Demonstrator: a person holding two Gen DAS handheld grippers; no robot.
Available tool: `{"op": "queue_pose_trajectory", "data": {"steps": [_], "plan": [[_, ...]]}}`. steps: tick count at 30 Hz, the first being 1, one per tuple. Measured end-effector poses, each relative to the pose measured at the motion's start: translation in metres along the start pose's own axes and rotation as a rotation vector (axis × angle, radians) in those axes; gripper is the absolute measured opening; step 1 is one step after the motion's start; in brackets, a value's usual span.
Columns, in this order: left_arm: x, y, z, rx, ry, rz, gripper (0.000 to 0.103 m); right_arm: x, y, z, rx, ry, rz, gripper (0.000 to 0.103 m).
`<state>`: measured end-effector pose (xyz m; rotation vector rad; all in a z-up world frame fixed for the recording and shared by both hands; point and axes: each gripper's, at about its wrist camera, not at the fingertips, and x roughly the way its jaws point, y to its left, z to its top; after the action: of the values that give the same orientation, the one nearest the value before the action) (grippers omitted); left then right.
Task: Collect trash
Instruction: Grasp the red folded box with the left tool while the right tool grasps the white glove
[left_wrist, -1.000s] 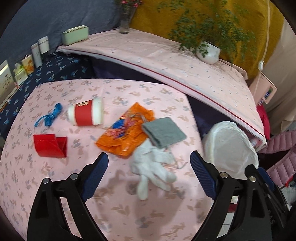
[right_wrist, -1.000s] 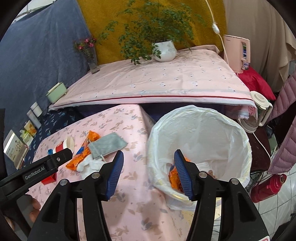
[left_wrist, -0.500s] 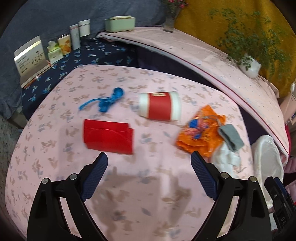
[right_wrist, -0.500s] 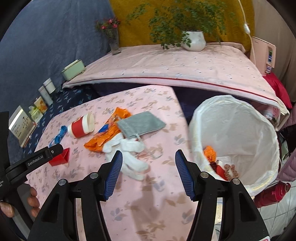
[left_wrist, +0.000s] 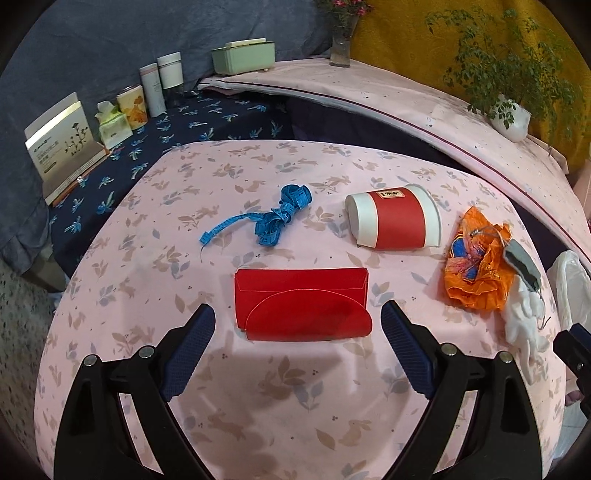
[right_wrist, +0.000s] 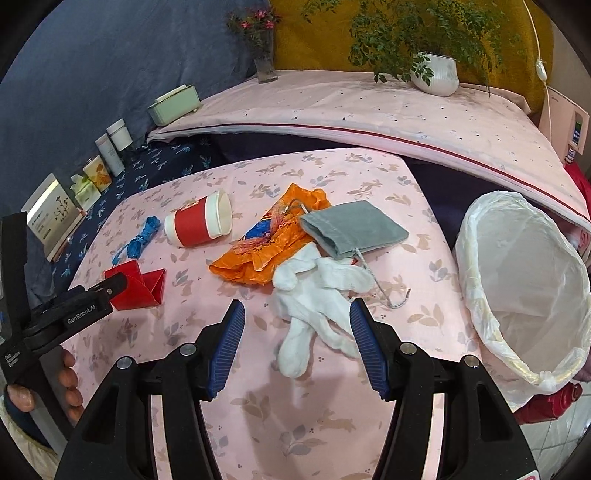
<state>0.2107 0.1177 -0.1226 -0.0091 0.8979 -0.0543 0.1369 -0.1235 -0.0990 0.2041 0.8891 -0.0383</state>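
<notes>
The left hand-held gripper (left_wrist: 298, 325) hung over the pink leaf-printed tabletop (left_wrist: 288, 398) with its blue-padded jaws spread wide and nothing between the pads; the flat red folded paper envelope (left_wrist: 301, 308) lay on the cloth in line with the gap, apart from both pads. Beyond it a tangled blue measuring tape (left_wrist: 275, 219) lay to the left and a red-and-white paper cup (left_wrist: 395, 221) rested on its side to the right. Further right sat a crumpled orange plastic wrapper (left_wrist: 476, 269), with a grey fabric drawstring pouch (left_wrist: 522, 264) overlapping its far edge.

The right hand-held gripper (right_wrist: 297, 345) also stood open, roughly half spread, gripping nothing. A white cloth glove (right_wrist: 317, 291) lay limp on the tabletop, its fingers reaching into the space between the jaws, though the pads did not press it. The glove touched the orange wrapper and the grey pouch just behind it. To the right, beside the tabletop's edge, stood a bin lined with a white plastic bag (right_wrist: 476, 258), its mouth open. At the left edge of the right wrist view, a person's fingers (right_wrist: 70, 384) were wrapped around the left tool's handle
</notes>
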Motion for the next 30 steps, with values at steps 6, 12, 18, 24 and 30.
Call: {"op": "queue_pose_trajectory", "data": {"steps": [6, 12, 18, 24, 30], "plan": [[0.018, 0.003, 0.003, 0.019, 0.007, -0.032, 0.092, 0.012, 0.013, 0.003, -0.021, 0.018, 0.000, 0.058], [0.037, 0.013, 0.006, -0.070, 0.063, -0.081, 0.093, 0.021, 0.019, 0.006, -0.031, 0.030, -0.005, 0.058], [0.041, 0.007, 0.008, -0.061, 0.072, -0.087, 0.087, 0.028, 0.019, 0.006, -0.033, 0.040, -0.019, 0.058], [0.032, -0.005, 0.008, -0.028, 0.056, -0.080, 0.085, 0.035, 0.008, 0.005, -0.020, 0.048, -0.043, 0.058], [0.016, -0.021, 0.008, -0.030, 0.040, -0.098, 0.084, 0.047, -0.005, -0.002, 0.000, 0.068, -0.054, 0.058]]}}
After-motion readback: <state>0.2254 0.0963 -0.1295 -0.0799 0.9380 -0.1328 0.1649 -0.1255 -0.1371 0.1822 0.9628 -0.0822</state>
